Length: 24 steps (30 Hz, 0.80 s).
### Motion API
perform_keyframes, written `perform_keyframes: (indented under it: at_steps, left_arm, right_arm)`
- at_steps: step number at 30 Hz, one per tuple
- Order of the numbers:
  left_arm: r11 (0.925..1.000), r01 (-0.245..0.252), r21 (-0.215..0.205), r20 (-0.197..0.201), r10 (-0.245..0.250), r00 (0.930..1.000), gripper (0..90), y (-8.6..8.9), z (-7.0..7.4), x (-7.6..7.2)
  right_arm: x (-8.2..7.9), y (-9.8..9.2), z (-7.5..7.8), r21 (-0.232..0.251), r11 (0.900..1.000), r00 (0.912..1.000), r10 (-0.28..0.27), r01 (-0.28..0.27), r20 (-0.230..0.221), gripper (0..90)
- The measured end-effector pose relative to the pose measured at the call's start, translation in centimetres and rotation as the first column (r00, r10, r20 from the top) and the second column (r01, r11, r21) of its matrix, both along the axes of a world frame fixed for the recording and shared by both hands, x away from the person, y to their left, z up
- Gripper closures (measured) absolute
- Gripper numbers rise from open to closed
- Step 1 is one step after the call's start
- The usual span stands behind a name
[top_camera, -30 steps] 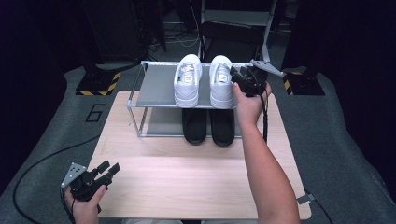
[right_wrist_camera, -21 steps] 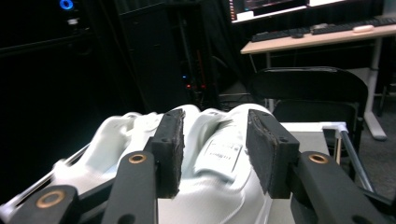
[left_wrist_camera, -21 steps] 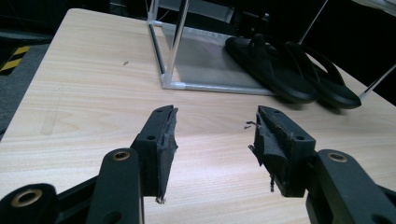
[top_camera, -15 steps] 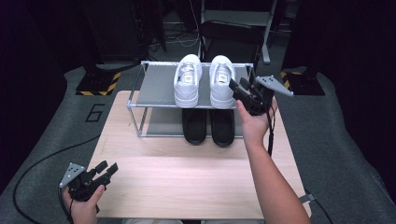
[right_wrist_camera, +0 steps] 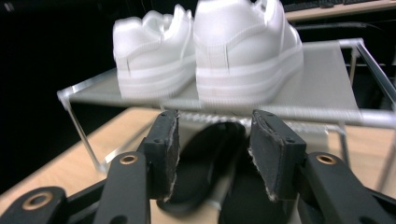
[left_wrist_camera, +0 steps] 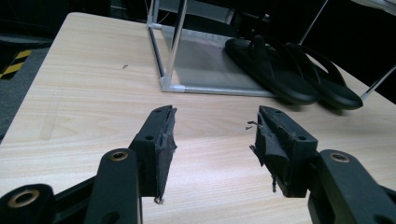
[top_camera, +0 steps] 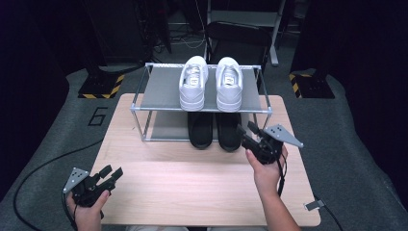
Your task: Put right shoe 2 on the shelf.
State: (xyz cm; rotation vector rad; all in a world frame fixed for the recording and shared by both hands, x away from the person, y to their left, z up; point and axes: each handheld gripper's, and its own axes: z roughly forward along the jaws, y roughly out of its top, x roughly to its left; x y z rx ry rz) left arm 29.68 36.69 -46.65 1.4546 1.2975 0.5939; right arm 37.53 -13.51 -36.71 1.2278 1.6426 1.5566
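Two white sneakers [top_camera: 194, 84] [right_wrist_camera: 243, 42] stand side by side on the top shelf of a metal rack [top_camera: 159, 91]. Under them lies a pair of black flip-flops [top_camera: 229, 132] [right_wrist_camera: 205, 158] [left_wrist_camera: 271, 74]. My right gripper [top_camera: 245, 128] [right_wrist_camera: 212, 121] hovers just in front of the right flip-flop and points at the rack. It is open, its jaws have just been opening, and nothing is between them. My left gripper [top_camera: 112, 171] [left_wrist_camera: 212, 119] rests open and empty over the table's near left corner.
The wooden table [top_camera: 192, 178] has free room in front of the rack. The rack's front left post [left_wrist_camera: 168, 51] stands ahead of the left gripper. Dark floor, cables and yellow-black floor markings [top_camera: 101, 89] surround the table.
My right gripper came down and back from beside the right sneaker on the top shelf to the flip-flops' level. The left gripper stayed put.
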Motion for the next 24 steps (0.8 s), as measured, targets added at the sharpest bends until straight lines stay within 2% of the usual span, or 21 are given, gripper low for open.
perform_keyframes:
  at_steps: [3, 7, 9, 11, 16, 19, 22, 24]
  left_arm:
    - [1.0000, 0.000, 0.000, -0.001, 0.000, 1.0000, 46.6, -0.2, -0.1, 0.1]
    - [1.0000, 0.003, 0.005, 0.000, -0.003, 1.0000, 46.7, -0.4, -0.3, 0.2]
    - [0.9999, 0.008, 0.008, -0.003, -0.008, 1.0000, 46.7, -0.5, -0.4, 0.3]
    - [0.9999, 0.008, 0.010, -0.001, -0.008, 1.0000, 46.7, -0.6, -0.6, 0.3]
    - [0.9997, 0.018, 0.014, -0.006, -0.018, 0.9998, 46.7, -0.7, -0.9, 0.6]
    - [0.9996, 0.021, 0.018, -0.003, -0.021, 0.9998, 46.6, -0.8, -1.3, 0.8]
    - [0.9992, 0.035, 0.019, -0.016, -0.035, 0.9993, 46.2, -0.8, -1.6, 1.0]
    - [0.9983, 0.043, 0.040, -0.020, -0.042, 0.9989, 46.1, -0.8, -1.8, 1.3]
  right_arm:
    - [-1.6, -0.1, -1.6, -0.037, 0.999, 0.9999, -0.004, 0.004, 0.009, 51.2]
    - [-3.7, -0.2, -4.1, -0.042, 0.999, 0.9998, 0.007, -0.008, -0.016, 51.0]
    - [-4.3, -0.3, -5.0, -0.063, 0.998, 0.9995, 0.013, -0.015, -0.030, 50.9]
    - [-4.9, -0.4, -6.1, -0.059, 0.998, 0.9987, 0.008, -0.011, -0.050, 50.9]
    - [-6.0, -1.0, -8.6, -0.104, 0.994, 0.9955, -0.023, 0.013, -0.092, 50.8]
    - [-6.4, -1.6, -10.2, -0.102, 0.994, 0.9906, -0.040, 0.027, -0.131, 50.7]
    - [-6.8, -2.2, -11.6, -0.092, 0.995, 0.9842, -0.061, 0.046, -0.166, 49.9]
    - [-6.9, -2.6, -12.3, -0.106, 0.993, 0.9814, -0.075, 0.057, -0.177, 49.6]
